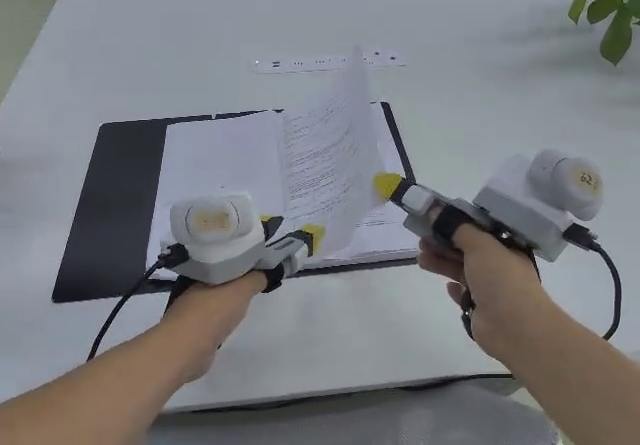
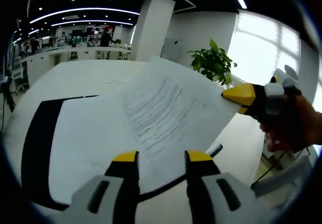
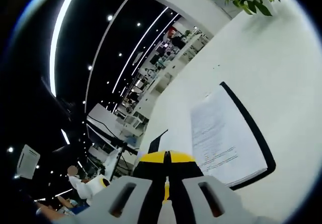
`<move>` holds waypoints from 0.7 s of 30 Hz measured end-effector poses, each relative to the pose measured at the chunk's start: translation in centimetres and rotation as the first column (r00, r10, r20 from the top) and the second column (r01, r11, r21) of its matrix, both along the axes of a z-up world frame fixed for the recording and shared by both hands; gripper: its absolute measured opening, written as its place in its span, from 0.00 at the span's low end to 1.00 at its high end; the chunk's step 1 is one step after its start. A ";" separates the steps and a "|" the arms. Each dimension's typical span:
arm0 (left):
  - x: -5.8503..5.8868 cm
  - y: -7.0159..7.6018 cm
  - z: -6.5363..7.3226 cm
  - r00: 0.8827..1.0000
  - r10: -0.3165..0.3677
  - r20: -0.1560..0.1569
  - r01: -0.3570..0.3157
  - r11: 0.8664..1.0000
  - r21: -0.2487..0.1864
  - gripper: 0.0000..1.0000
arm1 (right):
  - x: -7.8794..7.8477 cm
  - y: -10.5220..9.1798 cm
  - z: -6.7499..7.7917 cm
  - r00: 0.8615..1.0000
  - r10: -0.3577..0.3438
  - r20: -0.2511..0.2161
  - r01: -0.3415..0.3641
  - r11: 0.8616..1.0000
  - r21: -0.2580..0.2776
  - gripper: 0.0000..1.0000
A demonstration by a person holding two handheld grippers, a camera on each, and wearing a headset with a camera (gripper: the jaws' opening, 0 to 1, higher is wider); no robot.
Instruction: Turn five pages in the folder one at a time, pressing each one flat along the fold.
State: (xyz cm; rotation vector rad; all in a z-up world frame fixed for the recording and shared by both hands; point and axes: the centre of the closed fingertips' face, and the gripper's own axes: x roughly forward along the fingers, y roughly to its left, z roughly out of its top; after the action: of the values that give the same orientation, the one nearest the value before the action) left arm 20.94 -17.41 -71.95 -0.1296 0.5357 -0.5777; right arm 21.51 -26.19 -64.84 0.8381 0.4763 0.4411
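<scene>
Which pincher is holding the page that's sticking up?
The right gripper: its jaws are shut on the edge of the raised page. The left gripper has open jaws, holding nothing.

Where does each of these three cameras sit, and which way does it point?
Head view: on the headset, looking forward and down at the open folder on the table; both arms show, holding the left gripper and right gripper.
Left gripper view: on that gripper, looking along its parted jaws at the lifted page; the right gripper and a hand appear at the right.
Right gripper view: on that gripper, looking along its closed jaws over the folder.
Shared: head and left gripper views show the right gripper pinching the page.
</scene>
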 end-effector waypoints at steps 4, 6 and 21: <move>-0.3 3.7 1.6 0.999 0.044 0.032 -0.044 0.999 0.013 0.36 | -0.2 3.8 1.7 0.997 0.060 0.039 -0.061 0.998 0.005 0.00; -0.4 5.7 2.5 0.996 0.070 0.051 -0.070 0.997 0.015 0.37 | -0.3 5.8 2.2 0.994 0.095 0.058 -0.095 0.995 -0.014 0.00; -1.6 18.3 5.8 0.962 0.235 0.137 -0.245 0.968 0.062 0.38 | 0.0 16.4 -0.1 0.961 0.273 0.048 -0.261 0.950 -0.174 0.00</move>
State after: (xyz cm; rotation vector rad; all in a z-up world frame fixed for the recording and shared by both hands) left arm 19.34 0.87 -66.11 -0.0807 0.4092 -0.3249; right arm 21.56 -9.78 -64.90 0.5961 0.5548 0.6697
